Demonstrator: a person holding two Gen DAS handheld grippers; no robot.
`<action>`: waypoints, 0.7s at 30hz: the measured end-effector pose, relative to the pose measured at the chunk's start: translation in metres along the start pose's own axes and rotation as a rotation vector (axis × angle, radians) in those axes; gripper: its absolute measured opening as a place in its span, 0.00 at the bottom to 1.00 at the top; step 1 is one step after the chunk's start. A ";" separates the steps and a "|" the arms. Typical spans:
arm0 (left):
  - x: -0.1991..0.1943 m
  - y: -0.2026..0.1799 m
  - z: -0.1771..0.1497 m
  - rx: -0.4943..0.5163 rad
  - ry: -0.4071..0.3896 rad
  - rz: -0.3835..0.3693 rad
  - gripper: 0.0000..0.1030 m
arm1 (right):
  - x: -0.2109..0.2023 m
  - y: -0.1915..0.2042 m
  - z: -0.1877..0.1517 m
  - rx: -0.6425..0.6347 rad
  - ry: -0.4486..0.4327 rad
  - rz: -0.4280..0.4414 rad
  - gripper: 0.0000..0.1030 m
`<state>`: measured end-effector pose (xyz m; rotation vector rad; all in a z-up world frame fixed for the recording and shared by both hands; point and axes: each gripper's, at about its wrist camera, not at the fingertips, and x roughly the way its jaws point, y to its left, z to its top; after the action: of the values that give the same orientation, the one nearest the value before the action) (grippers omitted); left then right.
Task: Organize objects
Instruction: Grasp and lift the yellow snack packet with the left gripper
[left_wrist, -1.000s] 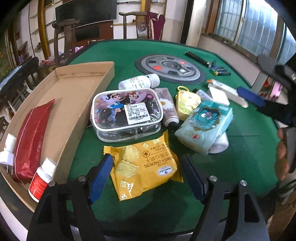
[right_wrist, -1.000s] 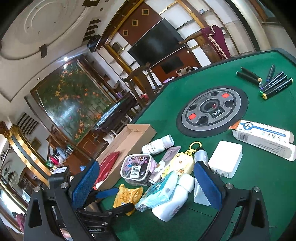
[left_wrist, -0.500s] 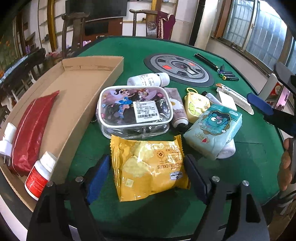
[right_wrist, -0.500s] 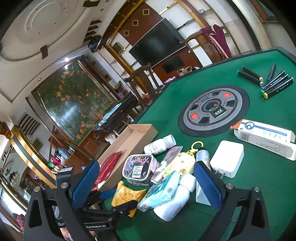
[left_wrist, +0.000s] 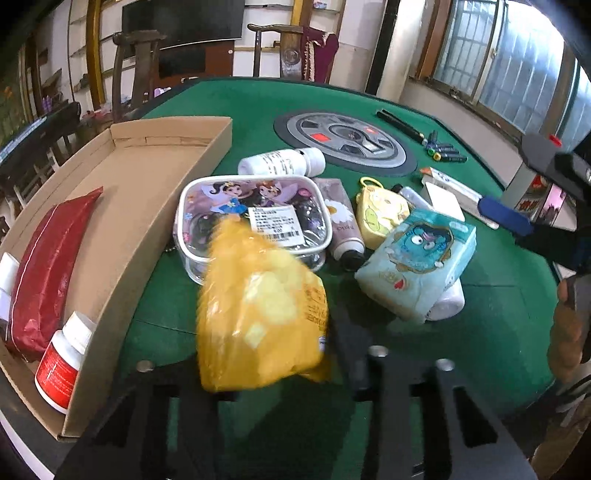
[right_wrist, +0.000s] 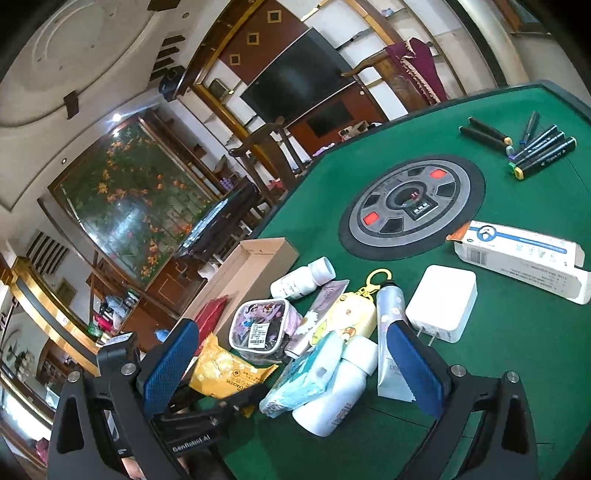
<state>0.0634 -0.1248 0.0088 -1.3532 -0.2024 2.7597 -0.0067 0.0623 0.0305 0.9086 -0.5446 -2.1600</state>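
My left gripper (left_wrist: 271, 352) is closing its jaws on a yellow cracker packet (left_wrist: 258, 306). The packet is squeezed between them and bulges upward over the green table (left_wrist: 480, 332); it hides the fingertips. In the right wrist view the same packet (right_wrist: 229, 373) sits in the left gripper's black frame (right_wrist: 207, 410). A cardboard tray (left_wrist: 147, 177) lies to the left, holding a red pouch (left_wrist: 48, 266) and a red-labelled white bottle (left_wrist: 62, 362). My right gripper (right_wrist: 291, 365) hovers open above the pile, its blue pads wide apart and touching nothing.
Behind the packet lie a clear cartoon pouch (left_wrist: 255, 214), a white bottle (left_wrist: 280, 164), a cream tube (left_wrist: 343, 221), a yellow keychain case (left_wrist: 382, 214) and a teal tissue pack (left_wrist: 417, 258). Farther right are a white charger (right_wrist: 443, 302), a long carton (right_wrist: 524, 258) and markers (right_wrist: 535, 151).
The cracker packet lay flat between the left gripper's open jaws. Now the jaws have closed on it, and it is crumpled and tipped up. The right gripper has stayed put.
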 end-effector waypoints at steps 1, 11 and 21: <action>0.000 0.002 0.000 -0.010 0.001 -0.020 0.26 | 0.000 0.001 0.000 -0.002 0.002 -0.004 1.00; -0.005 0.003 0.002 -0.028 -0.023 -0.031 0.25 | 0.005 -0.017 -0.011 0.134 0.055 0.035 0.68; -0.009 -0.002 0.002 0.005 -0.048 -0.036 0.25 | 0.022 -0.021 -0.020 0.237 0.147 0.133 0.39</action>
<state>0.0668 -0.1237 0.0175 -1.2697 -0.2205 2.7636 -0.0122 0.0575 -0.0055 1.1155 -0.7762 -1.9192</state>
